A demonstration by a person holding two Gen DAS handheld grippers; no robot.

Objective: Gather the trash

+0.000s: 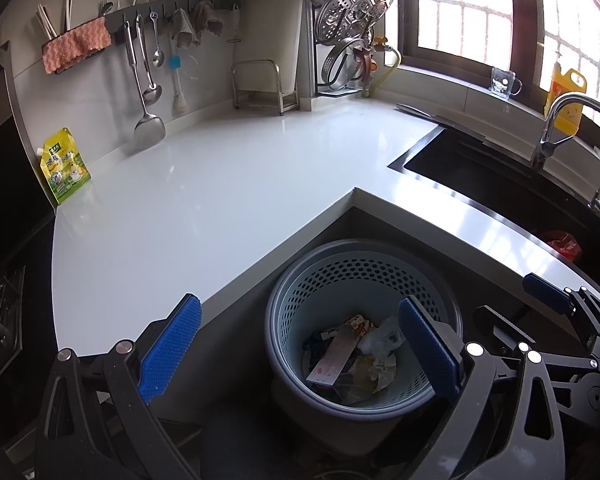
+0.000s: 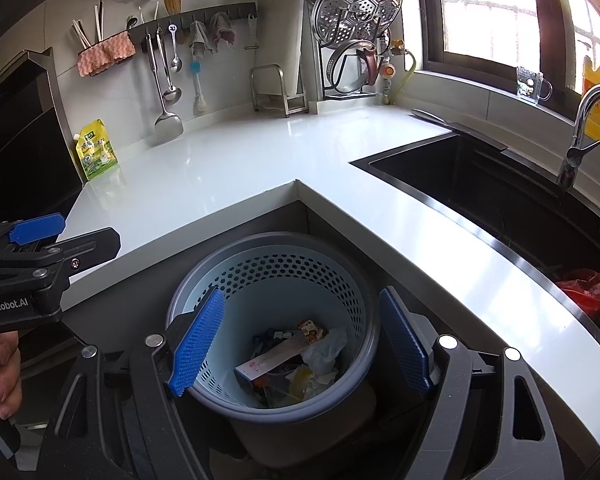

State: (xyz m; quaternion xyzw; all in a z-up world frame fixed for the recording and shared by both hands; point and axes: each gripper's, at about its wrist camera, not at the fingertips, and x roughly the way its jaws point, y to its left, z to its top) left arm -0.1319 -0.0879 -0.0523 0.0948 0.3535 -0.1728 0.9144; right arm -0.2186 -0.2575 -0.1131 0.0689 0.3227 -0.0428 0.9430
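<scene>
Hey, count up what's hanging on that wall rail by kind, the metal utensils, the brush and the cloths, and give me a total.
Metal utensils: 3
Brush: 1
Grey cloths: 2
Pink cloth: 1
Total: 7

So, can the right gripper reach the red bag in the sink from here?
Probably yes. The right gripper is open and empty above the bin, and the red bag lies uncovered in the sink on its right; only the counter edge lies between.
</scene>
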